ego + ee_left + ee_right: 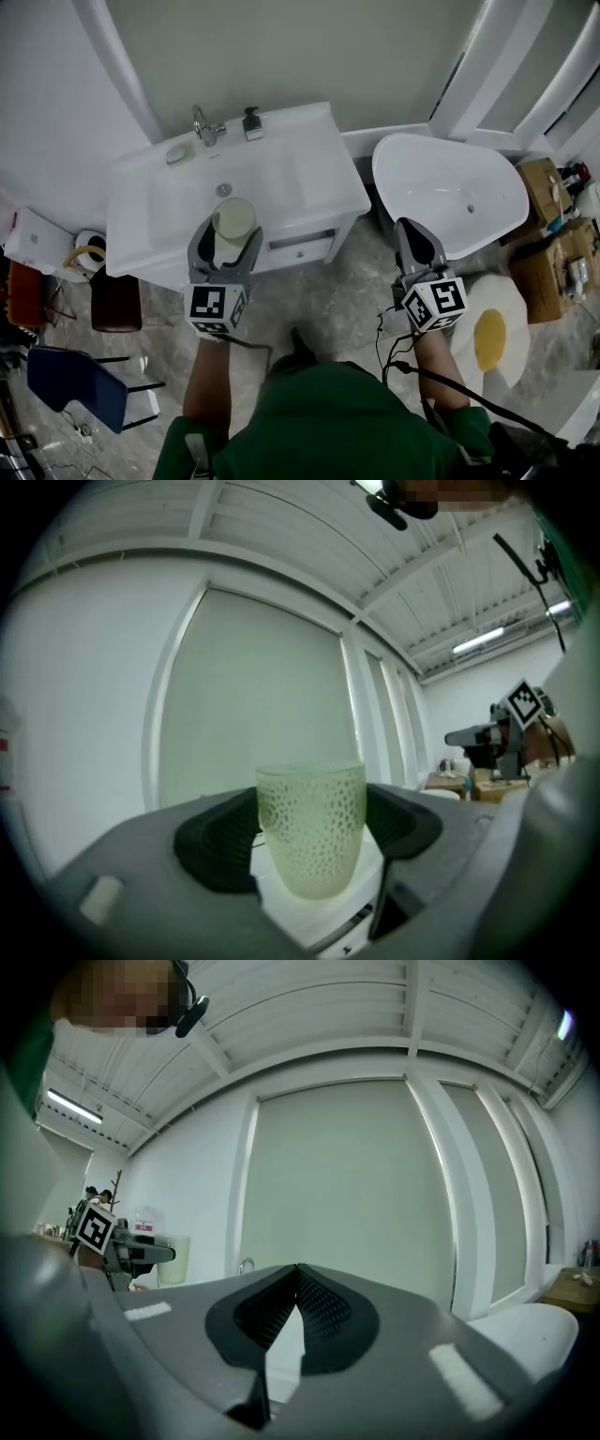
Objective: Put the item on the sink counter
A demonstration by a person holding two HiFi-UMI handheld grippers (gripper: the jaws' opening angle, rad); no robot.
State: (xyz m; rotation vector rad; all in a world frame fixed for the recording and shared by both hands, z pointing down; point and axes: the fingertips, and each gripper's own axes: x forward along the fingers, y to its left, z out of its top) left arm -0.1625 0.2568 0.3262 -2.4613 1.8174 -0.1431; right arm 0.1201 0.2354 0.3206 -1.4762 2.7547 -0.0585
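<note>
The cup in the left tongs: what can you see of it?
The cup is a pale yellow-green, translucent tumbler with a dimpled surface, narrowing to a rounded base; plastic or glass, by its look. It stands upright, gripped at its sides by the left tongs, over the front of the white sink.

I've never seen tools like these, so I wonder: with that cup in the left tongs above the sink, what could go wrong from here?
The cup is pinched only by its sides in the left tongs; it might slip and fall.
It seems to hang over the bowl and front rim of the sink, so if it is let go there it may land in the bowl or tip off the edge.
</note>
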